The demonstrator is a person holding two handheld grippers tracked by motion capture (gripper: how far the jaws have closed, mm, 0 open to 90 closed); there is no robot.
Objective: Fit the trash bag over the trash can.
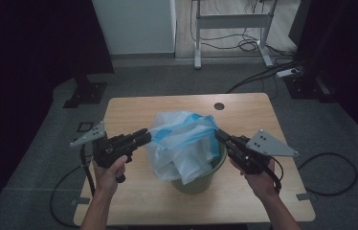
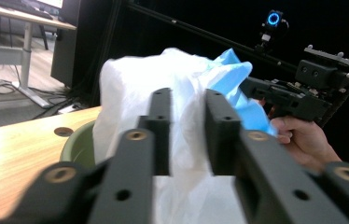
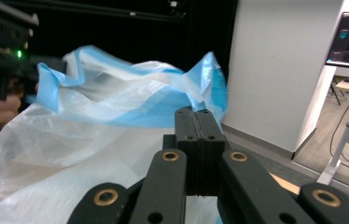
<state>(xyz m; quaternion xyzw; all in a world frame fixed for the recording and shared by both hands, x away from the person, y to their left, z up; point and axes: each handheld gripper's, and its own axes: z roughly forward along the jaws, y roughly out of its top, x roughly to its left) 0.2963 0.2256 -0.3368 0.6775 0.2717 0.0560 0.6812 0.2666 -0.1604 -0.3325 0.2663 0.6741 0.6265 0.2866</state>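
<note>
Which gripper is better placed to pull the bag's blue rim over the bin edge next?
Probably the right gripper: its jaws are shut at the plastic bag's blue rim, beside the green bin. The left gripper stands open.

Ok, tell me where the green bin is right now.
In the high view the green bin stands near the table's front edge, between both grippers, with the white-and-blue bag draped over it.

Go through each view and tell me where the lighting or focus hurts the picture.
High view: dim overall, black at both sides, yet the bag and table read clearly. Left gripper view: the bag's white top glares, and the near jaws are soft. Right gripper view: dark background, sharp jaws, bright wall.
</note>
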